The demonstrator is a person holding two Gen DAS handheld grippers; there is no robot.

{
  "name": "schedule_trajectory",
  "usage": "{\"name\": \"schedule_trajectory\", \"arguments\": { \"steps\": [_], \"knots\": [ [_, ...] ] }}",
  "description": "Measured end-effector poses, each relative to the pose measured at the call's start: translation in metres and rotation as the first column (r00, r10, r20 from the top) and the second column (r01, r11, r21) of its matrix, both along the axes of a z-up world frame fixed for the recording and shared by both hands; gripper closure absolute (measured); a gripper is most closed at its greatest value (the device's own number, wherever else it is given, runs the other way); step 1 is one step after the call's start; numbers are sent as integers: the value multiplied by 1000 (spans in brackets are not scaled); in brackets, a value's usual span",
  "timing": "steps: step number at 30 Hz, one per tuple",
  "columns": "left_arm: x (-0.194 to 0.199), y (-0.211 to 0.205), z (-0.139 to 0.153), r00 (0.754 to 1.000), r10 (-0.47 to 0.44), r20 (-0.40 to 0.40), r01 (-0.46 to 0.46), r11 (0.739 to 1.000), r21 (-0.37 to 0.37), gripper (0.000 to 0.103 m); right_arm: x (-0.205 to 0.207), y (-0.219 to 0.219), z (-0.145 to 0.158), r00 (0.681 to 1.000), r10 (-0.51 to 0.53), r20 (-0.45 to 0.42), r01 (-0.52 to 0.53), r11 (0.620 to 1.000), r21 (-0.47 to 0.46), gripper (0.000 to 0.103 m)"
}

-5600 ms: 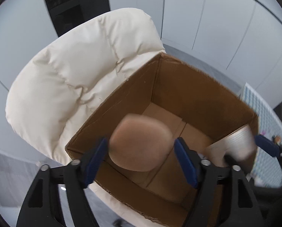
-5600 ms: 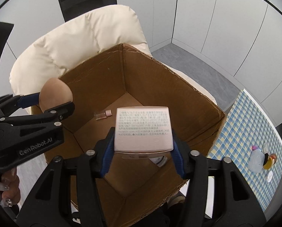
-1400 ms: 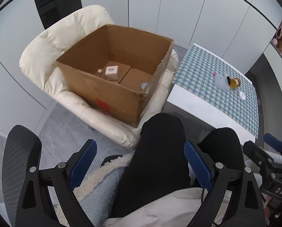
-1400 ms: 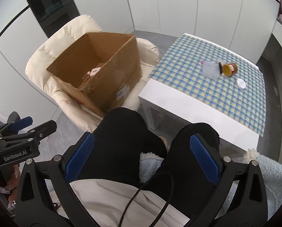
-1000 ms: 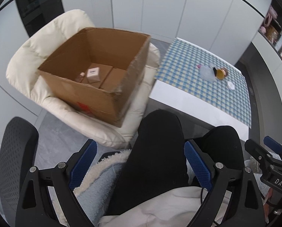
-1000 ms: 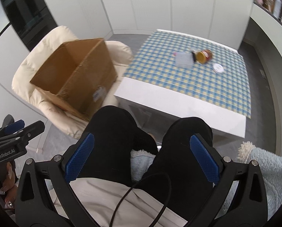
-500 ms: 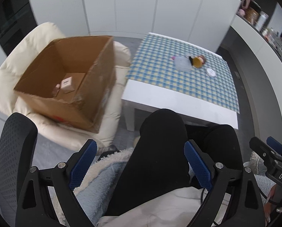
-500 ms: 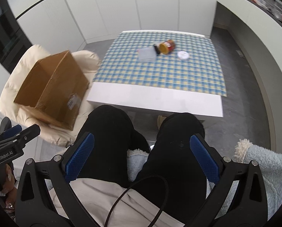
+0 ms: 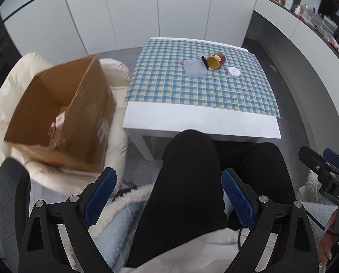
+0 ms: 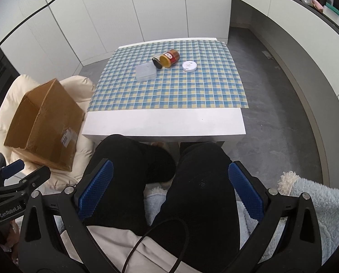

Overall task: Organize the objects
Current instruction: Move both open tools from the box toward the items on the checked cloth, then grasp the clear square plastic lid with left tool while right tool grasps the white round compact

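My left gripper (image 9: pixel 169 199) hangs open over the person's lap, nothing between its blue pads. My right gripper (image 10: pixel 171 191) is open too, also above the black-trousered knees. Well ahead, on the checked cloth of the white table (image 9: pixel 201 120), lie a clear plastic box (image 9: pixel 194 68), an amber jar (image 9: pixel 216 60) on its side, a small black item (image 9: pixel 205 61) and a round white tin (image 9: pixel 234 71). In the right wrist view: the plastic box (image 10: pixel 146 72), jar (image 10: pixel 169 58), tin (image 10: pixel 189 66). An open cardboard box (image 9: pixel 62 113) on a cream armchair (image 9: pixel 8 84) holds small cartons.
The person's legs (image 10: pixel 169 173) and a pale blue fleece (image 10: pixel 321 207) fill the foreground. A black mesh chair back (image 9: pixel 12 207) stands at the left. Grey floor (image 10: pixel 280 104) runs right of the table, and a counter (image 10: pixel 305 6) with clutter curves along the far right.
Both views have swung to the right: the cardboard box and armchair slid to the left edge and the table now sits ahead. Both grippers stayed open and empty.
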State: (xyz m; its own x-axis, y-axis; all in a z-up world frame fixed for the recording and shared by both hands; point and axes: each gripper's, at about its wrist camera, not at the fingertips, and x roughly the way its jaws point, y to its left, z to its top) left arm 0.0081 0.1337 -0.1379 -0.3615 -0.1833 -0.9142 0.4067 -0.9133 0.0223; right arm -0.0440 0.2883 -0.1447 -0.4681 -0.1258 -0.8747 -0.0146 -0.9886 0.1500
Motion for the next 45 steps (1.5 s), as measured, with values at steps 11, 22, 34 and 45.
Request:
{"name": "schedule_trajectory", "arguments": {
  "steps": [11,22,34,45],
  "knots": [
    [-56,-11,5,1000,-22,-18,23,998,64,9,-41,21,-13,999,-36,-8,36,999,15,0],
    [-119,-48,-16,999,41,-15,-40,997,65,9,-112,32,-31,997,-71,-16,71,996,59,0],
    [-217,-77,-78,996,53,-72,-48,996,79,9,-216,26,-87,999,-37,33,33,994,104,0],
    [-326,-92,-170,999,34,35,-38,992,123,9,-304,26,-161,997,-14,74,6,994,105,0]
  ]
}}
